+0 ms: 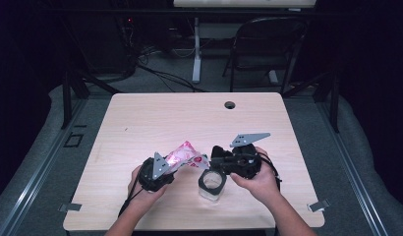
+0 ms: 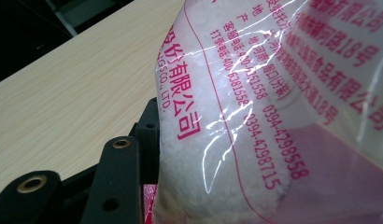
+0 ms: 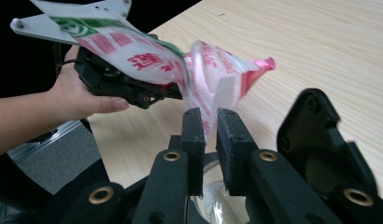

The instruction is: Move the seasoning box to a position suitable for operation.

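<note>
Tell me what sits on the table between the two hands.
A clear jar with a black rim stands between the left hand and the right hand in the high view, below the bag's corner.

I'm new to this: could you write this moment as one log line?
left gripper: holds bag | right gripper: jaws ajar at bag's corner | jar: below

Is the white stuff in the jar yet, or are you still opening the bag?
Still opening. Done: the left tongs hold the bag of white grains up above the table. In hand: the right tongs sit at the bag's corner, a small gap showing between them. Left: pouring into the clear jar below; no grains are visible in it.
</note>
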`<state>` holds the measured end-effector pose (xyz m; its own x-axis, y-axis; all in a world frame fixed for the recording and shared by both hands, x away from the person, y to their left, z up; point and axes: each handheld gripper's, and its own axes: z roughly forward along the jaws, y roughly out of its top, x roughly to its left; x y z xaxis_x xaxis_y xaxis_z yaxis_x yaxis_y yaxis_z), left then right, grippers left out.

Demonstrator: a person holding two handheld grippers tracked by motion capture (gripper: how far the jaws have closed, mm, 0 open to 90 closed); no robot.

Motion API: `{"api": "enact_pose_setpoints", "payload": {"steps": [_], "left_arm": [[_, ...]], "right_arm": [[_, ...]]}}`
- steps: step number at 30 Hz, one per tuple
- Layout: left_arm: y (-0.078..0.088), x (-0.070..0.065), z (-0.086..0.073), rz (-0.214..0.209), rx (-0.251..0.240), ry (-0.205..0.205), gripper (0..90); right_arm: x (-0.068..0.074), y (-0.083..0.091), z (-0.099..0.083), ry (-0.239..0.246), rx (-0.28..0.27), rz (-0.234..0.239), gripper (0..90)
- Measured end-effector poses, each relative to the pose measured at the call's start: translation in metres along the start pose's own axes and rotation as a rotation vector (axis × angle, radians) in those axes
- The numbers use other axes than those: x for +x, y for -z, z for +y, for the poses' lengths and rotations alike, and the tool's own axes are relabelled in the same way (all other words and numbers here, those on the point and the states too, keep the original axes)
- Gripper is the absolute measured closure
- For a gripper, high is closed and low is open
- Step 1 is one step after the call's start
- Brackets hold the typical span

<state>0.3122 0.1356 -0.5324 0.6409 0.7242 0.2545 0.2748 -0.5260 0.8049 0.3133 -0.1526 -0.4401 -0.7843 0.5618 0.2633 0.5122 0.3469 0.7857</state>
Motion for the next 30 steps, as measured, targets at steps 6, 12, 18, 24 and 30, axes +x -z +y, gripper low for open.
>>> {"api": "enact_pose_setpoints", "payload": {"steps": [6,12,18,24,30], "left_arm": [[0.0034,-0.0010,-0.0001,0.026,-0.003,-0.033,55.5],[0.0055,-0.0060,0.0029,0.061,-0.007,-0.082,55.6],[0.0061,-0.0073,0.0048,0.073,-0.009,-0.098,55.6],[0.0063,-0.0073,0.0049,0.086,-0.007,-0.114,55.7],[0.0077,-0.0082,0.0067,0.106,-0.004,-0.149,55.7]], "right_arm": [[-0.0035,0.0067,-0.0015,-0.010,-0.014,-0.009,81.8],[-0.0038,0.0078,-0.0018,-0.013,-0.025,-0.013,81.8],[-0.0059,0.0067,-0.0044,-0.019,-0.023,-0.017,81.8],[-0.0077,0.0068,-0.0062,-0.026,-0.023,-0.019,81.8],[-0.0078,0.0065,-0.0065,-0.027,-0.018,-0.021,81.8]]}}
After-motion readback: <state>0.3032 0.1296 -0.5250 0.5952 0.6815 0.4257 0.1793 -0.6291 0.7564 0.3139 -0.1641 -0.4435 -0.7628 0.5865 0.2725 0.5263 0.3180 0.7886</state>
